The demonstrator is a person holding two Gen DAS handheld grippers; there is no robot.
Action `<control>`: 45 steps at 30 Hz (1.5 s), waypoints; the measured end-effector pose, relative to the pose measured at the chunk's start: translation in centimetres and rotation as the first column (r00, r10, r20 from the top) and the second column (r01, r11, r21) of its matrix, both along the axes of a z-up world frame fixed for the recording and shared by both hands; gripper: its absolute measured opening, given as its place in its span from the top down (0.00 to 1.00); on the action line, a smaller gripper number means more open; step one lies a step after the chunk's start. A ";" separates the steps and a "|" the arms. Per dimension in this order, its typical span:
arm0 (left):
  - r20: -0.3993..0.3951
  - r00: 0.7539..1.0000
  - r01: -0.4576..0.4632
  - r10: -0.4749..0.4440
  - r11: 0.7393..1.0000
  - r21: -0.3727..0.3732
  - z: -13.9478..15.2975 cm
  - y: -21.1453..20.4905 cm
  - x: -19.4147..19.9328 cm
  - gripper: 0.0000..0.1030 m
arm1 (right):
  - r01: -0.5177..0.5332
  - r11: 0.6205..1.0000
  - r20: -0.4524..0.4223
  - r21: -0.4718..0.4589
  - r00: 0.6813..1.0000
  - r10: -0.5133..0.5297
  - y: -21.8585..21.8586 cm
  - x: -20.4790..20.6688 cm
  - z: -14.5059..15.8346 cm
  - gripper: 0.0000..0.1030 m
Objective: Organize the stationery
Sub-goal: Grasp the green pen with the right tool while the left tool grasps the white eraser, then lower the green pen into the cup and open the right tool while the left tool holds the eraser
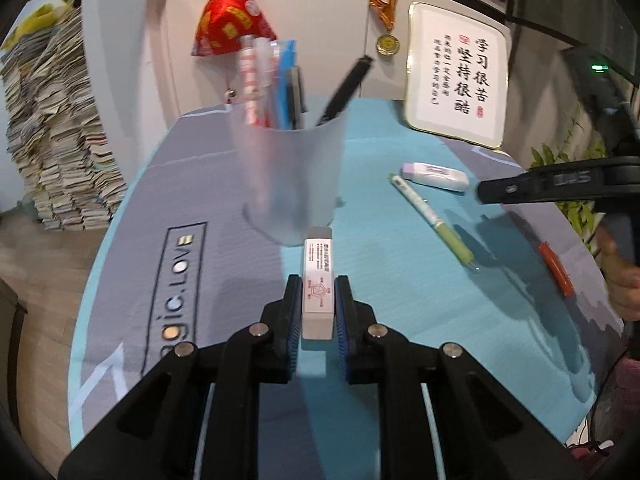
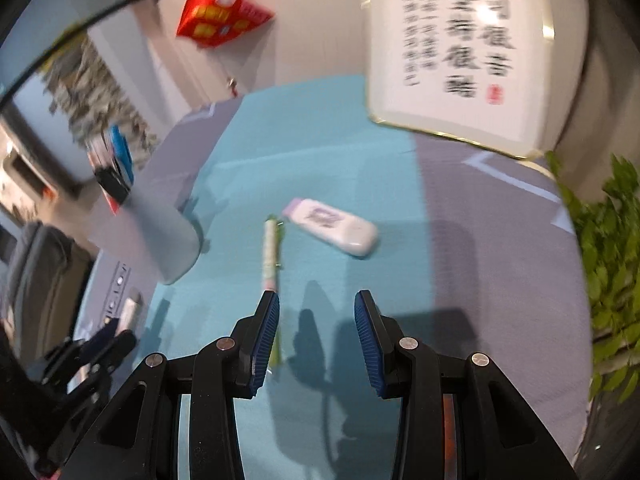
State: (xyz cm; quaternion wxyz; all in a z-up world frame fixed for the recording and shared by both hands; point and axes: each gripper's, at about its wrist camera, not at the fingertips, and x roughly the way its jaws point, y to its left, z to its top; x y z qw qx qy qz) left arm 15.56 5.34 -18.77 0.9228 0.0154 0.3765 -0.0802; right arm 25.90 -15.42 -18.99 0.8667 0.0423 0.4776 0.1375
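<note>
Both the left gripper (image 1: 318, 308) and the right gripper (image 2: 317, 336) are showing black plastic linkage arms, round silver pivot screws and ribbed blue finger pads (image 2: 266, 336).

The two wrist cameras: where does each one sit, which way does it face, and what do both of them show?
Left wrist: sits on the left gripper, looking down along its jaws, shut on a white eraser, toward the pen cup; the right gripper and a hand show at the right edge.
Right wrist: sits on the right gripper, jaws open and empty, facing the green pen and correction tape; the left gripper shows lower left.
Shared: cup, pen, correction tape, framed calligraphy, teal mat.
</note>
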 end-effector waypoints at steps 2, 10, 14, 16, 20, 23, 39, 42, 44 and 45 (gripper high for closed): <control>0.004 1.000 -0.007 0.007 1.000 -0.005 0.0 0.5 -0.2 0.86 | -0.008 1.000 -0.003 -0.030 1.000 0.008 1.5 0.9 -0.4 0.62; 0.026 1.000 -0.008 0.009 0.999 -0.032 0.4 1.8 -0.8 0.86 | -0.002 0.995 -0.023 -0.095 1.000 0.000 4.5 4.5 -1.2 0.62; 0.030 1.000 0.000 0.001 0.999 -0.040 0.4 2.1 -0.8 0.86 | -0.017 0.990 -0.023 -0.140 1.000 0.014 5.8 5.5 -1.4 0.62; 0.025 1.000 0.002 0.000 0.999 -0.045 0.3 2.2 -0.8 0.86 | -0.015 0.985 -0.045 -0.172 0.999 0.008 6.4 5.9 -2.0 0.62; 0.021 1.000 0.004 -0.002 0.998 -0.055 0.3 2.6 -0.7 0.86 | -0.021 0.978 -0.019 -0.207 1.000 0.018 6.9 5.6 -2.1 0.85; 0.028 1.000 0.007 -0.005 0.998 -0.057 0.6 2.6 -0.8 0.86 | -0.028 0.988 -0.018 -0.153 1.000 0.025 6.5 4.8 -1.5 0.85; 0.054 0.999 0.012 -0.009 0.998 -0.065 1.6 2.2 -1.6 0.86 | -0.068 0.997 0.232 -0.035 0.970 0.074 5.3 -3.0 8.2 0.91; 0.061 0.998 0.009 -0.006 0.998 -0.062 1.9 2.2 -1.7 0.86 | -0.070 0.997 0.266 -0.033 0.961 0.076 5.5 -3.7 9.3 0.91; 0.065 0.998 0.006 -0.002 0.998 -0.062 2.0 2.3 -1.9 0.86 | -0.071 0.997 0.282 -0.034 0.956 0.078 5.9 -4.0 9.9 0.91; 0.065 0.998 0.004 0.000 0.998 -0.063 2.0 2.3 -1.9 0.86 | -0.073 0.997 0.286 -0.032 0.955 0.080 5.9 -4.1 10.1 0.91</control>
